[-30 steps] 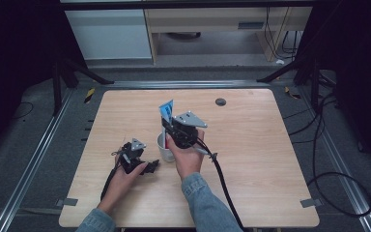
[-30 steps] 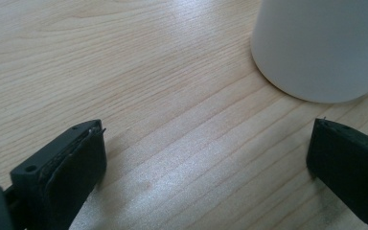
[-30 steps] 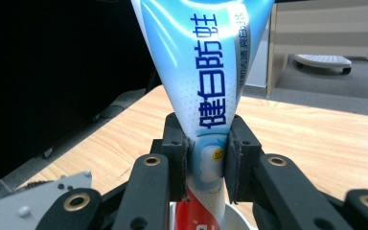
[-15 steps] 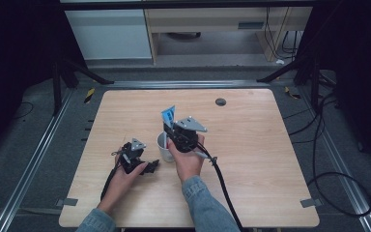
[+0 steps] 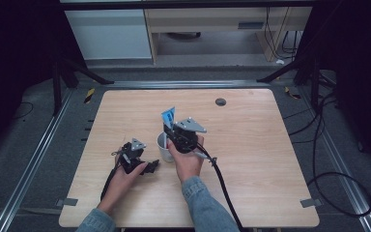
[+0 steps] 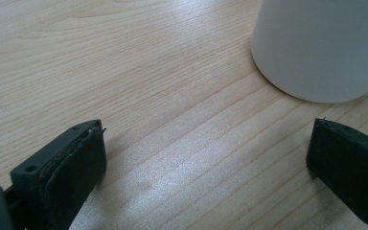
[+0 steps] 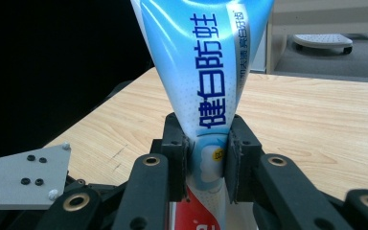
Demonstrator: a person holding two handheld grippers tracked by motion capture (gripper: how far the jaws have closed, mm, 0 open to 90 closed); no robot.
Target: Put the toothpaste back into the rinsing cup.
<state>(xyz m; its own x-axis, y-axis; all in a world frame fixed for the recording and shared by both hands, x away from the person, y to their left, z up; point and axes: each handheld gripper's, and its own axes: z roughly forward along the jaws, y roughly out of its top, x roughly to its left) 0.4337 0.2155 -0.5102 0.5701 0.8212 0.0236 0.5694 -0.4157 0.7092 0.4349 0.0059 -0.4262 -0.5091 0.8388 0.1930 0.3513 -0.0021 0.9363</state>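
Left tongs (image 6: 206, 158) agape, right tongs (image 7: 206, 158) clamped.

One wooden table (image 5: 251, 159) is seen from above. On it one white cup (image 5: 164, 146) is counted, with one blue toothpaste tube (image 7: 206, 72) above it. Two grippers are counted: one left gripper (image 6: 206, 158) and one right gripper (image 7: 206, 160), each with two black jaws. One grey three-cornered plate (image 5: 191, 125) is seen on the right gripper and one (image 5: 137, 144) on the left. Two hands are counted, and two denim sleeves (image 5: 207, 203). One round dark grommet (image 5: 221, 101) is set in the tabletop. Two small grey tabs (image 5: 307, 202) are counted at the near corners of the table
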